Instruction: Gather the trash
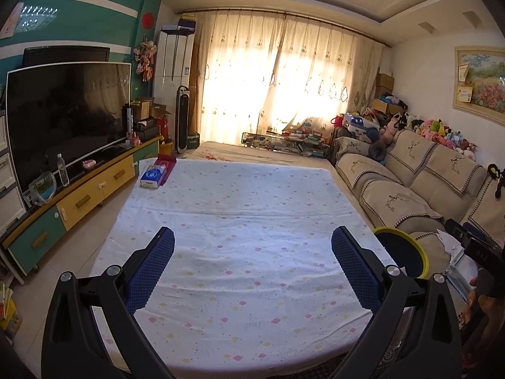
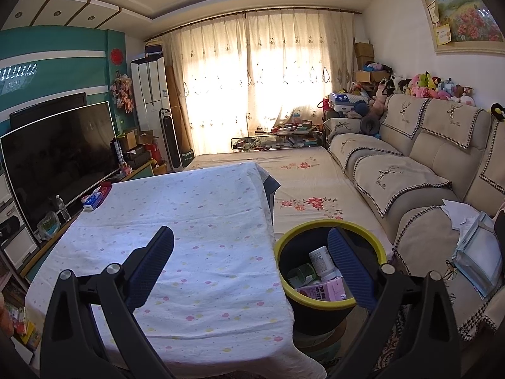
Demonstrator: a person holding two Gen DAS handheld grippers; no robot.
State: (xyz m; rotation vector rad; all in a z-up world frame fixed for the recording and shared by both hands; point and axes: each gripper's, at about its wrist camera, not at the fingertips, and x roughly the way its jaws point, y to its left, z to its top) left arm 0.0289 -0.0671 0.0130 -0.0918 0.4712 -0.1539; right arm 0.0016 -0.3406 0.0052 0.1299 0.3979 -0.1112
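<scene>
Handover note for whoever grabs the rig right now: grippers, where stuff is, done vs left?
Left gripper: open, empty, over the table cloth.
Right gripper: open, empty, one finger over the bin.
Bin sits between table and sofa; it holds a white bottle, a green can and a pink carton.
On the table only a tissue box on a red item, far left corner.
Left: probably nothing unless those count as trash.

Covered table [image 2: 195,221] centre; bin [image 2: 331,303] just right of it, sofa [image 2: 426,170] beyond. Bin holds bottle [image 2: 320,260] and carton [image 2: 322,290]. Tissue box [image 1: 153,177] on table's far-left corner.
</scene>
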